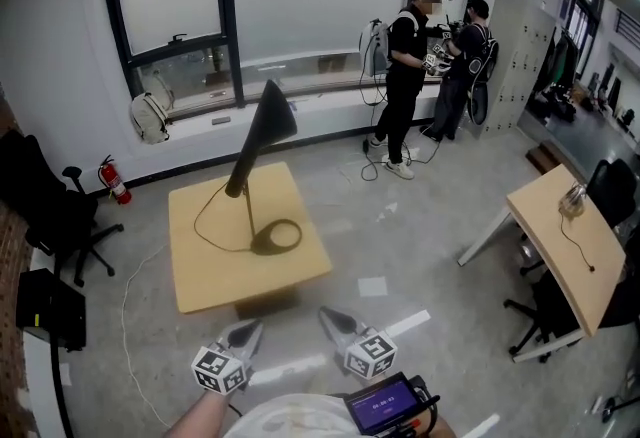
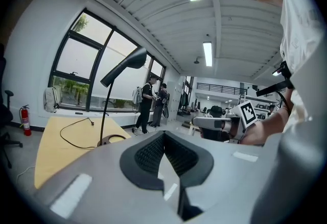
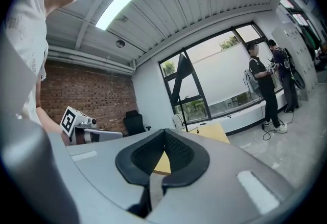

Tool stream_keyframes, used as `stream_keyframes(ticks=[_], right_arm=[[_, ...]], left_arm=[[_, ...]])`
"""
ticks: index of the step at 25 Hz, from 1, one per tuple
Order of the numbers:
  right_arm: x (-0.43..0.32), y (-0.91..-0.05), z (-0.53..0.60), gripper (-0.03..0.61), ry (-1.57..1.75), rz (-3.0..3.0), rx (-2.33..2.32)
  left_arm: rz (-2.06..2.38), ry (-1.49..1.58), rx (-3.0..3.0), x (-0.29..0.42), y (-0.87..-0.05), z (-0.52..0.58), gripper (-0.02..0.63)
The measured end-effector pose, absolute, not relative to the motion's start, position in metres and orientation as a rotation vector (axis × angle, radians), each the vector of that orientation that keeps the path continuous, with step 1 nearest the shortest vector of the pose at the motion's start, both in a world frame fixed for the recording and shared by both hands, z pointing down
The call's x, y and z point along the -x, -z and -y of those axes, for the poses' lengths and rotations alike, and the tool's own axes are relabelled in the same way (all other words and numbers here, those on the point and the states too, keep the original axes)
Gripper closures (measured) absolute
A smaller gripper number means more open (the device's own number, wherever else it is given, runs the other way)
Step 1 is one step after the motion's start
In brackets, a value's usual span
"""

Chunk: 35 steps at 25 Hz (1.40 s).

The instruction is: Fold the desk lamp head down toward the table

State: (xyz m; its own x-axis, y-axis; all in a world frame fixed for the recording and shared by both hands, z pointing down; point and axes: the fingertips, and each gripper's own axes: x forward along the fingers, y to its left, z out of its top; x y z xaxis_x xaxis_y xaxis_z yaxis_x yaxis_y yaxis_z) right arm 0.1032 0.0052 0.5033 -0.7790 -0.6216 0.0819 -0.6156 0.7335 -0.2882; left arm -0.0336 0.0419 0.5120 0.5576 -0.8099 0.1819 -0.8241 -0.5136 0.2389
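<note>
A black desk lamp stands on a small square wooden table [image 1: 200, 271]. Its cone-shaped head [image 1: 271, 119] is raised on a slanted arm above a ring base [image 1: 277, 237]. Both grippers are low in the head view, short of the table's near edge and apart from the lamp. My left gripper [image 1: 250, 330] is shut and holds nothing; my right gripper [image 1: 331, 317] is likewise shut and empty. In the left gripper view the lamp head [image 2: 130, 62] rises over the table [image 2: 56, 149], beyond the shut gripper [image 2: 166, 164]. In the right gripper view the lamp head [image 3: 183, 72] is ahead of the shut gripper [image 3: 158, 166].
The lamp's cable [image 1: 203, 222] loops across the tabletop. Two people [image 1: 408, 66] stand by the window at the back right. A second desk [image 1: 572, 251] is on the right. At the left are an office chair [image 1: 60, 216], a fire extinguisher [image 1: 115, 181] and a black box [image 1: 50, 306].
</note>
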Motion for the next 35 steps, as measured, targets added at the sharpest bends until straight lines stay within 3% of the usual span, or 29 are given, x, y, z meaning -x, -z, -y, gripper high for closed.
stream_keyframes(ticks=[19, 35], right_arm=[[-0.115, -0.496, 0.069, 0.565, 0.441, -3.009, 0.813], [-0.048, -0.473, 0.134, 0.565, 0.387, -3.045, 0.767]], left_arm=[[1.603, -0.074, -2.399, 0.035, -0.489, 0.009, 0.612], [1.706, 0.029, -2.372, 0.108, -0.475, 0.073, 0.612]])
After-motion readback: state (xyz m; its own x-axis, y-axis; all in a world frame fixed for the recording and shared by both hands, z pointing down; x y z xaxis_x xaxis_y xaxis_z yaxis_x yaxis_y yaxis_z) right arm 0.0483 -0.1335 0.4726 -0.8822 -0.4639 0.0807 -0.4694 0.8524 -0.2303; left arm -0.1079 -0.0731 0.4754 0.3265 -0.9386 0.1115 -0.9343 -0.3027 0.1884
